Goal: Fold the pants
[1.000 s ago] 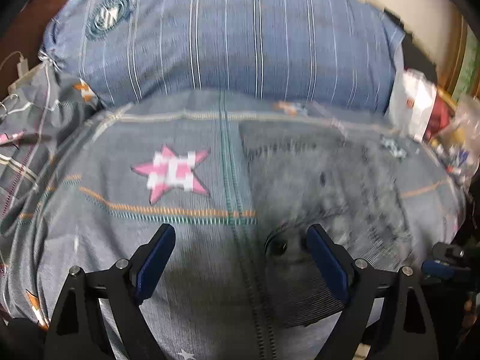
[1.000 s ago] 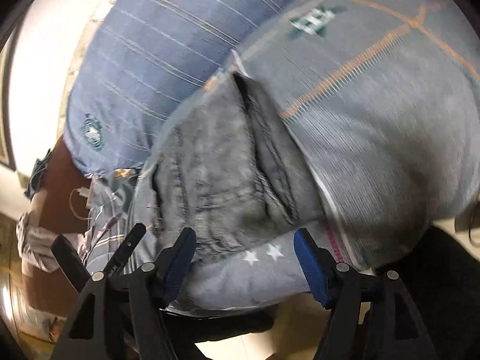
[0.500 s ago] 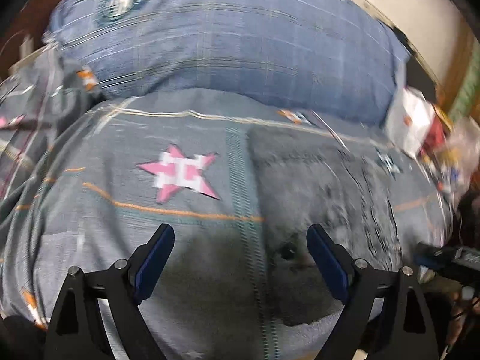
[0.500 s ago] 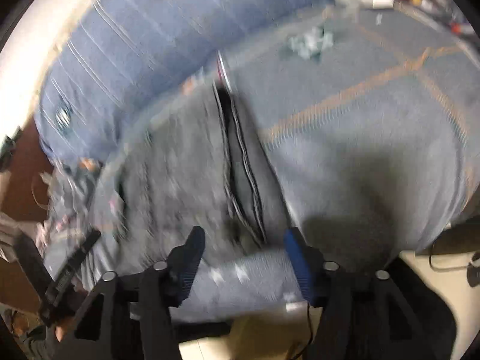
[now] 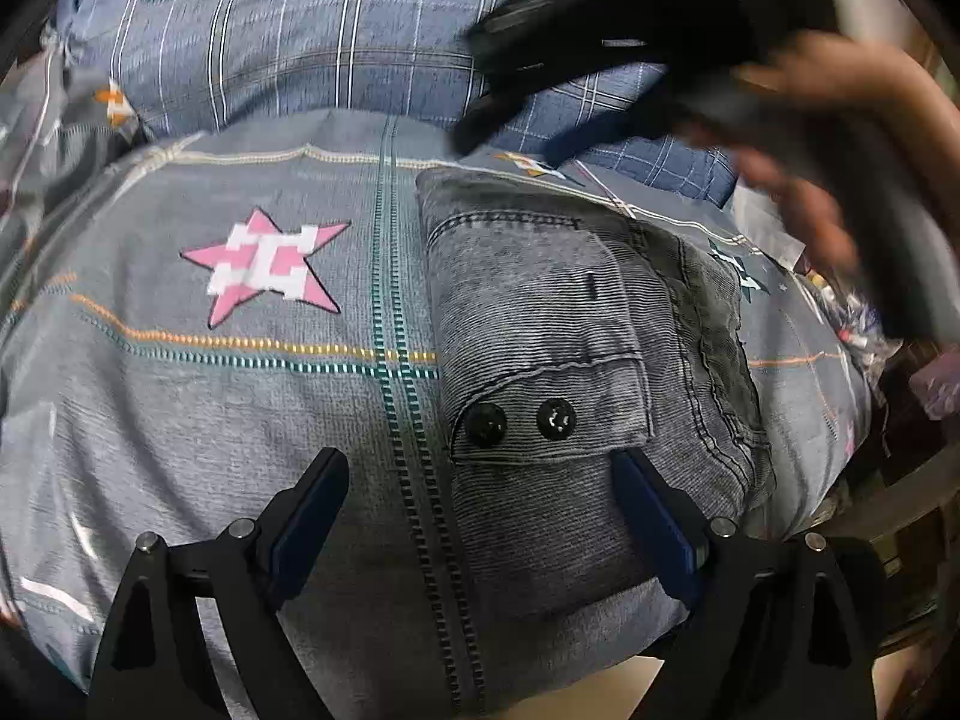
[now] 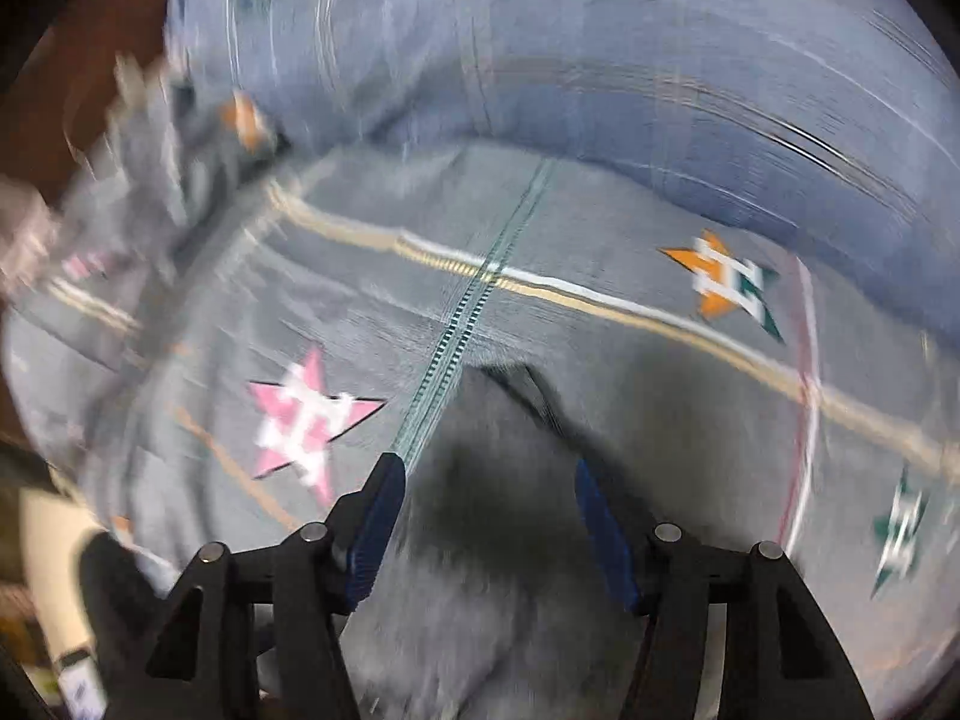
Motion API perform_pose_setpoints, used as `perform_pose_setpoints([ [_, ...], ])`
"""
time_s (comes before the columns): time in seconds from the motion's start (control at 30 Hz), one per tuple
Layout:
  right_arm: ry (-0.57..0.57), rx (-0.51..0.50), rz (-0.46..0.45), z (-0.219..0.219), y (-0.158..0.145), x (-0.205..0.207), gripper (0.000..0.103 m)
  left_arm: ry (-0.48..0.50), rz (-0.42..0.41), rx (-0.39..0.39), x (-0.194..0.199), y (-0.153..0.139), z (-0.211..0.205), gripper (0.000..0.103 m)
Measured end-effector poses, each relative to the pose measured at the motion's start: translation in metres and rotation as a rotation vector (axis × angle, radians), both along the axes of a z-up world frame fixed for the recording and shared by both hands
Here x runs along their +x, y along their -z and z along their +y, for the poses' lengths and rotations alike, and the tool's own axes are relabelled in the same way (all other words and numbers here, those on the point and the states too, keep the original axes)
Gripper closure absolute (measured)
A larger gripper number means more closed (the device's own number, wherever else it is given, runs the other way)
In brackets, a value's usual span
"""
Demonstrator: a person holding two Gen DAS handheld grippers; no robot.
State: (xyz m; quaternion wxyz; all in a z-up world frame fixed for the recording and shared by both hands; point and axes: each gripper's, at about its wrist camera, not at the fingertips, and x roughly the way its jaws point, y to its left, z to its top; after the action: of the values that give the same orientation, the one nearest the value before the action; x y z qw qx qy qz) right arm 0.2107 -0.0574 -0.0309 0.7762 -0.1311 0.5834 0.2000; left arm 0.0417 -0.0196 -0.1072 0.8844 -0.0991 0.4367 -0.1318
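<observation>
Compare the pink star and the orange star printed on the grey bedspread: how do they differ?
The pink-and-white pixelated star is one colour plus white, while the orange star is split, orange on one side and dark green on the other. In the right wrist view the pink star lies nearer the camera, left of the teal stitched line; the orange star lies farther off, right of it. Both carry a white blocky pattern on the grey bedspread.
</observation>
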Motion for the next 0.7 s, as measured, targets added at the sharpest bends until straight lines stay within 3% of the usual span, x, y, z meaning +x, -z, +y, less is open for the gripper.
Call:
perform_pose_setpoints([
  [0.13,-0.029,-0.12,0.107,0.016,0.04,0.021,0.043,0.017,0.003,-0.021,0.003,0.007,0.002,0.012],
  [0.17,-0.03,-0.14,0.136,0.015,0.048,0.023,0.067,0.023,-0.005,-0.018,0.003,0.007,0.001,0.012],
  [0.27,0.012,-0.081,0.155,0.002,0.047,0.026,0.074,0.026,-0.014,-0.019,0.002,0.008,0.0,0.012],
  [0.37,0.154,0.047,0.147,-0.03,0.044,0.034,0.075,0.02,-0.015,-0.028,0.0,0.01,0.002,0.011],
  [0.47,0.365,0.25,0.175,-0.074,0.052,0.035,0.07,0.015,-0.007,-0.034,-0.001,0.011,0.004,0.011],
  [0.6,0.34,0.323,0.055,-0.087,0.021,0.011,0.063,0.009,-0.011,-0.015,0.0,0.009,0.005,0.012],
  [0.63,0.343,0.335,0.02,-0.092,0.007,0.005,0.059,0.005,-0.018,-0.011,-0.002,0.006,0.005,0.012],
  [0.7,0.338,0.372,-0.063,-0.111,-0.021,-0.016,0.037,0.001,-0.025,-0.01,-0.003,0.0,0.005,0.012],
])
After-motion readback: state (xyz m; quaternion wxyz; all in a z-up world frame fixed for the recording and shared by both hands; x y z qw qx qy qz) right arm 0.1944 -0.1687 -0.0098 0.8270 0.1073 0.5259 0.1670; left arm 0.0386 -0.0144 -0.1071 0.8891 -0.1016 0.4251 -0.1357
